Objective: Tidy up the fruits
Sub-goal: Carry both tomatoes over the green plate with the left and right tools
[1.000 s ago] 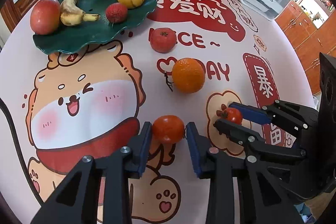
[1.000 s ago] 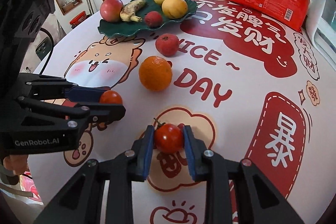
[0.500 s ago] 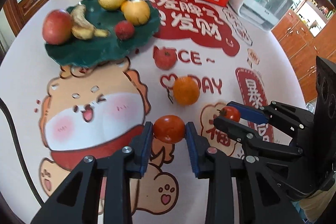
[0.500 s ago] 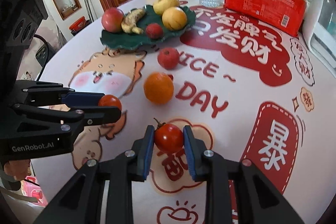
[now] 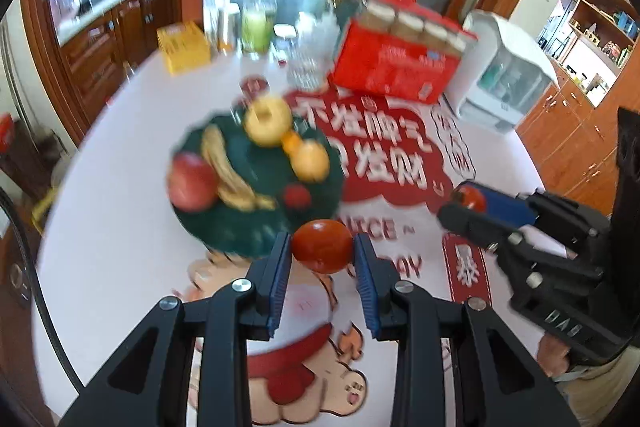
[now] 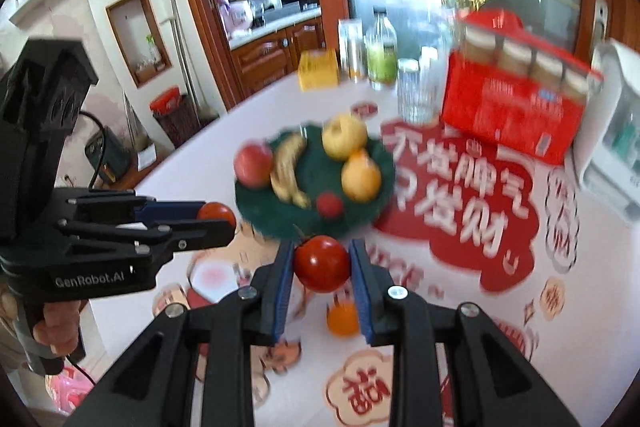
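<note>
The left claw (image 5: pixel 322 254) was clamped on a round orange-red tomato (image 5: pixel 322 246), lifted above the printed surface (image 5: pixel 120 227), and the right claw (image 6: pixel 322 264) was likewise clamped on a round red stemmed tomato (image 6: pixel 322 263). The dark green leaf-shaped plate (image 5: pixel 248 227) of fruit lay just ahead on the far side of both, slightly left of the left claw, which looked nearer. A round orange (image 6: pixel 342 318) sat below on the surface, near the right claw.

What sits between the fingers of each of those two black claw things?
Each holds a tomato: the left gripper one tomato, the right gripper another, per each wrist view.
</note>
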A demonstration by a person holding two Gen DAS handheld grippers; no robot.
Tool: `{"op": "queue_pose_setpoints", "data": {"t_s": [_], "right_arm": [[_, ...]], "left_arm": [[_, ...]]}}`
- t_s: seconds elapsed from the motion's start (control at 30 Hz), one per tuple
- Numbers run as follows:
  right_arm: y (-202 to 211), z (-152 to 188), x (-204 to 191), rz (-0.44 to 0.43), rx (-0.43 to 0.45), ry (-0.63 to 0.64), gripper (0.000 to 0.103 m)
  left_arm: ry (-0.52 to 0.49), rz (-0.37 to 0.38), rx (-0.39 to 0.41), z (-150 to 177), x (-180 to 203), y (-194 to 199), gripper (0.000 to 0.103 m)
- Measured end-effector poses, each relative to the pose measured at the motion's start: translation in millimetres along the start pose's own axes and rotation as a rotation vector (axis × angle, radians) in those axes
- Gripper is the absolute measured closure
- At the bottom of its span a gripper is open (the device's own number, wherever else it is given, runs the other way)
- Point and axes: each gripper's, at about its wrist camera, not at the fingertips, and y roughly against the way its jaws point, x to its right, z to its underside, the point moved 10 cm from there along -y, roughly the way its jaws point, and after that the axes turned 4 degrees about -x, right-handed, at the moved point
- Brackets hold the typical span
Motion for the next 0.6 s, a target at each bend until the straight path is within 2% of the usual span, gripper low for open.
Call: {"op": "queue_pose_setpoints", "data": {"t_s": [0.2,0.33,0.47,0.6], "right_arm": [[28.9,-79.1,-9.9,0.013,0.084,-0.003,0.075],[37.9,-123.1,-17.1,0.046,0.110,0.015,0.075],[25.6,-143.6,-22.1,0.085,0.096,0.036,0.075],[-6.8,-140.5,-21.3,0.095,0.042,0.031,0.075]], "left_arm": [[-0.055,-0.055,0.075,-61.1,-15.9,41.7,0.073],[-0.063,-0.065,0.094,-93.9,-25.5,52.7,0.073],[-0.059,-0.070,0.088,-117.9,-38.9,46.0,0.073],[-0.044,-0.063,0.051,-130.6,-53.6,20.0,0.073]]}}
